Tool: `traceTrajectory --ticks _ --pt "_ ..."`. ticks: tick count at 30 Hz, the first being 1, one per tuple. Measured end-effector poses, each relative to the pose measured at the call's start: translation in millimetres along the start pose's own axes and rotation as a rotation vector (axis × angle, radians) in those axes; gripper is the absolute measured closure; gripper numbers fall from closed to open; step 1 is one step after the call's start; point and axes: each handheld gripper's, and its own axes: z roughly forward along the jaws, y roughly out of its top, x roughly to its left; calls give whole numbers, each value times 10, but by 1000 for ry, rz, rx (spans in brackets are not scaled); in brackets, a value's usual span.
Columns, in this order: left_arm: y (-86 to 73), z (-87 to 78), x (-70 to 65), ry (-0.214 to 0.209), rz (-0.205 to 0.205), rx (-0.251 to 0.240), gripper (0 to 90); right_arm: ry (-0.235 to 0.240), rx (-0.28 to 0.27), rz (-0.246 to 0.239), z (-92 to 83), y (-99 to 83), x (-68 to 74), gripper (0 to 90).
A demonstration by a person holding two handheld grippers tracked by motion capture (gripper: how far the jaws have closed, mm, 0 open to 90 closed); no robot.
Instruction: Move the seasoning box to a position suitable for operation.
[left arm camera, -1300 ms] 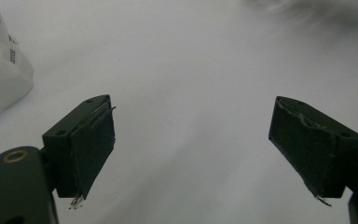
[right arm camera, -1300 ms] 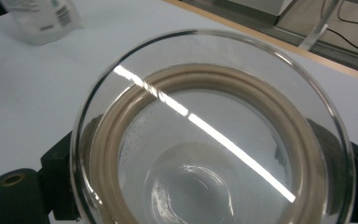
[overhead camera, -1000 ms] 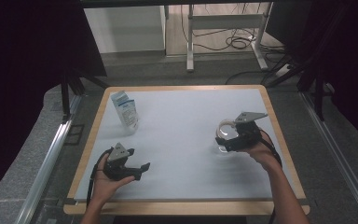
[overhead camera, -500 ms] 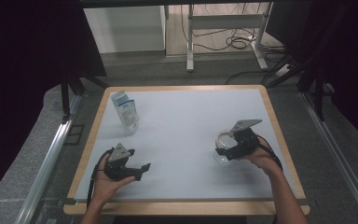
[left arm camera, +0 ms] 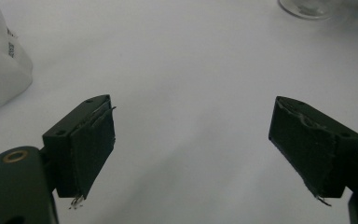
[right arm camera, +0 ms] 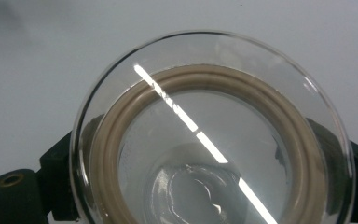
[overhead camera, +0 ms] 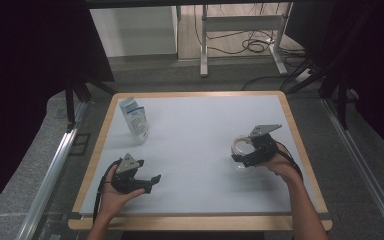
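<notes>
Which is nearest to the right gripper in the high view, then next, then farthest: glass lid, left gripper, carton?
1. Glass lid: between the jaws of the right gripper, right side of the table.
2. Left gripper: near-left part of the table, jaws apart.
3. Carton: far-left corner area, standing upright.
</notes>
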Motion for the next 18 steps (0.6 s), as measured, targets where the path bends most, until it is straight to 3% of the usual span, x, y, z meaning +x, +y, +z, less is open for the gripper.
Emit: traceTrajectory --ticks 2,5,12,18 --pt "0 2 -6 -1 2 1 146 -4 -2 8 -4 8 13 76" --pt "2 9 -15 -3 4 4 146 -24 -55 25 -62 50 26 51" --pt "-7 6 -5 -1 3 4 146 -65 -150 67 -344 146 72 44" --pt "-9 6 -11 -1 4 5 146 -170 -261 134 -629 125 222 183"
